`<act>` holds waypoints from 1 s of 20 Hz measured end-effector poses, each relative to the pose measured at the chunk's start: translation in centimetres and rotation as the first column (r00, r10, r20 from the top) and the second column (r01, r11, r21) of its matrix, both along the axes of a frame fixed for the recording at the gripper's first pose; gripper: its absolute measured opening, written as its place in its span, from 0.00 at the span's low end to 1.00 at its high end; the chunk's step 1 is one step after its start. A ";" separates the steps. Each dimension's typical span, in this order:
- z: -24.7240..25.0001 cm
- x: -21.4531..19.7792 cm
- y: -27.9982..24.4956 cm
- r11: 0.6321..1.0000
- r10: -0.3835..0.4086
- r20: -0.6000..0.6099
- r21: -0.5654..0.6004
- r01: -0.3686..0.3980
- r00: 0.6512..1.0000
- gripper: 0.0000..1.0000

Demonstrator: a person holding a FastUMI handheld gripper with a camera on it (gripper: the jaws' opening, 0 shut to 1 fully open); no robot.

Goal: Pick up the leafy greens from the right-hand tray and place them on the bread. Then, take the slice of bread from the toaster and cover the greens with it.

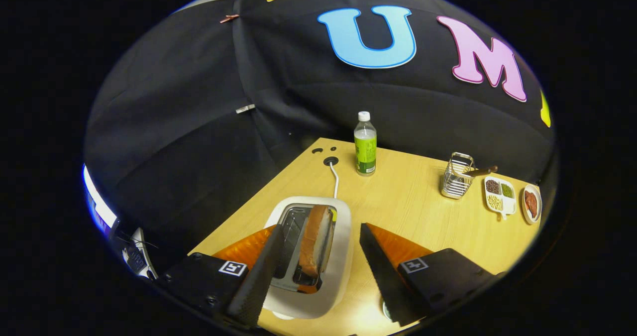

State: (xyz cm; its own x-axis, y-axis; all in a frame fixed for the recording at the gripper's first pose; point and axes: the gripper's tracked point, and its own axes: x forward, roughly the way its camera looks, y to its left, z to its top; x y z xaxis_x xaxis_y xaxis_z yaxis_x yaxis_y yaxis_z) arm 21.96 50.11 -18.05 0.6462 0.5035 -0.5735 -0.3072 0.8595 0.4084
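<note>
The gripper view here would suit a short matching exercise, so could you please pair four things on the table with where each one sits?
Things:
1. slice of bread
2. bottle
3. wire basket
4. divided dish

Places:
A. far side of the table, beside the cable hole
B. standing in a slot of the toaster, between the open fingers of the gripper
C. between the wire basket and a small plate of something reddish-brown
D. between the bottle and the divided dish, a handle sticking out of it

Pairs: 1-B, 2-A, 3-D, 4-C
</note>
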 end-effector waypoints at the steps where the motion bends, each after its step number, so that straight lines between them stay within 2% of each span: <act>1: -0.2 0.2 0.1 1.000 -0.015 -0.016 0.004 0.015 1.000 0.87; 4: -1.6 0.1 0.7 0.999 -0.045 -0.077 0.012 0.046 0.996 0.72; 6: -2.4 -0.3 1.6 0.998 -0.047 -0.130 0.033 0.052 0.990 0.45; 8: -2.0 -0.2 1.4 0.997 -0.061 -0.118 0.029 0.065 0.991 0.18; 9: -1.4 -0.4 1.4 0.997 -0.060 -0.108 0.032 0.064 0.992 0.15; 12: 0.6 -0.1 0.5 0.995 -0.078 -0.066 0.055 0.082 0.995 0.15; 17: 6.1 0.8 -2.7 0.976 -0.147 0.005 0.164 0.144 0.989 0.15; 20: 8.0 0.8 -6.5 0.961 -0.206 0.038 0.195 0.195 0.978 0.14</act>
State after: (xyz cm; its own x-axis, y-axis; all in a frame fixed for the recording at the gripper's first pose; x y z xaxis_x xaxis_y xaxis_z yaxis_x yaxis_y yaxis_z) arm 22.78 43.57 -10.07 0.7737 0.4561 -0.4397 -0.1643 0.8148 0.5560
